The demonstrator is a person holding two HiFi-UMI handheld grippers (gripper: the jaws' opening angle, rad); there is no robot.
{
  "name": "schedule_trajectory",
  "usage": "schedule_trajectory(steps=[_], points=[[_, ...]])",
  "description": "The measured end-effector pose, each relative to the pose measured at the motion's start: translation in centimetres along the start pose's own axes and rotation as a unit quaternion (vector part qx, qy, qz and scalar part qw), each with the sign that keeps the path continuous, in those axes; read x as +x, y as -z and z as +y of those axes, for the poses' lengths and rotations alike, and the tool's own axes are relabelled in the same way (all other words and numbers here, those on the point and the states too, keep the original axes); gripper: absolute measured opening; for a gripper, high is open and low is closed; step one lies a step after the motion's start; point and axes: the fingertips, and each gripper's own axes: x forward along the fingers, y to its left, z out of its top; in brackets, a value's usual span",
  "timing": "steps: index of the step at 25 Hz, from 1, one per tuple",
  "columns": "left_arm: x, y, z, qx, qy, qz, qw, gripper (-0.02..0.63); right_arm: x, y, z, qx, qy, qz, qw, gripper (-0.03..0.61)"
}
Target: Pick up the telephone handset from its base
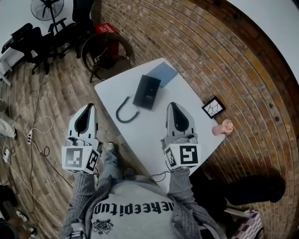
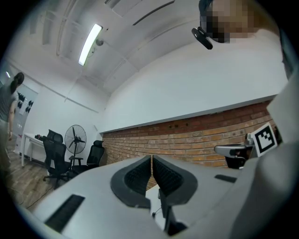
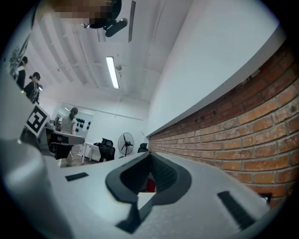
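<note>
- The slim black telephone handset (image 1: 140, 91) is lying on its base (image 1: 152, 90) on the white table (image 1: 154, 128), not yet lifted.
- The left tongs (image 1: 87, 109) and right tongs (image 1: 172, 107) are hovering closed and empty, well short of it.
- Reaching, opening, gripping and lifting are remaining.

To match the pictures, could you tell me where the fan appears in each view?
Head view: fan, top left corner.
Left gripper view: fan at left, below the middle.
Right gripper view: fan near centre, slightly left.
Shared landmark: the brick wall.
</note>
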Motion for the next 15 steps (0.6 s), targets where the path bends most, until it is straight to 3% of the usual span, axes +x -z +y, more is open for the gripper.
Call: schedule_trajectory(steps=[3, 15], points=[[1.8, -0.6, 0.0, 0.016, 0.015, 0.005, 0.9998, 0.014, 1.1, 0.3, -0.4, -0.001, 0.01, 0.002, 1.0, 0.005], [11.2, 1.6, 2.7, 0.008, 0.084, 0.017, 0.9962, 0.014, 7.6, 2.4, -1.5, -0.023, 0.06, 0.01, 0.998, 0.005]])
